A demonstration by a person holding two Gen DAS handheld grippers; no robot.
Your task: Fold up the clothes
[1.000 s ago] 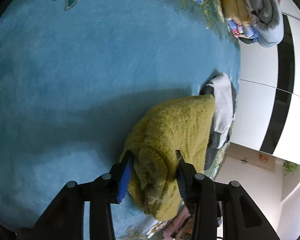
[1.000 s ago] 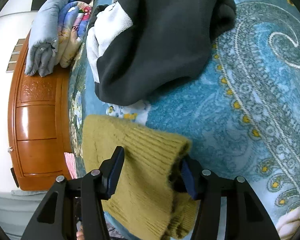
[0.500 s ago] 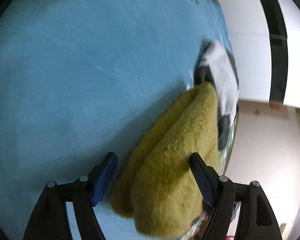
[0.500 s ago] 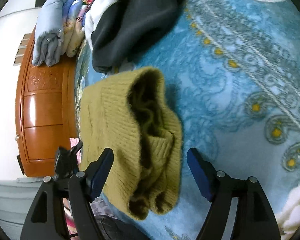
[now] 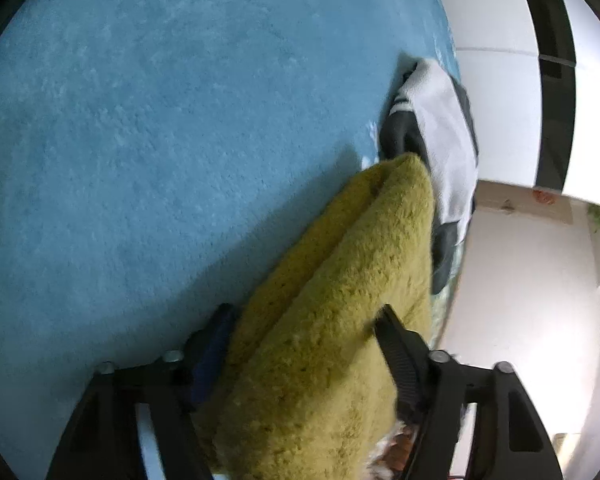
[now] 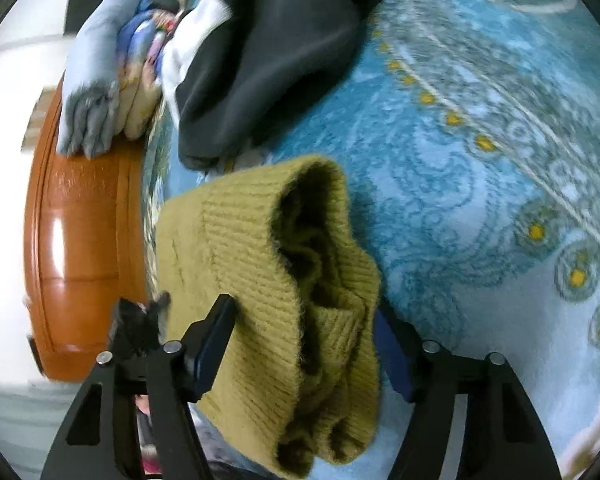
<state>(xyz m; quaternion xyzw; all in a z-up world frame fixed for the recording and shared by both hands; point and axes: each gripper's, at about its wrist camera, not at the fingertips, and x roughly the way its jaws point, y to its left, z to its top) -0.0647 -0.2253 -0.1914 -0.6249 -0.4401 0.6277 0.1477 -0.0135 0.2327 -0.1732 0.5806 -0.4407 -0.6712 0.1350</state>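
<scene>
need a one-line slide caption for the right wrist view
Right gripper straddles the folded mustard knit sweater on a blue patterned bedspread, dark garment beyond.

A blue bedspread (image 5: 172, 128) covers the bed, plain teal in the left wrist view and patterned with pale scrolls and yellow dots (image 6: 480, 144) in the right wrist view. Beyond the bed's far edge stands a glossy orange-brown wooden headboard (image 6: 80, 240) with carved panels, catching a bright reflection, and a folded grey-blue quilt (image 6: 96, 92) rests against its top. White walls (image 5: 512, 320) with dark vertical bands (image 5: 556, 80) lie past the bed's edge in the left wrist view.
</scene>
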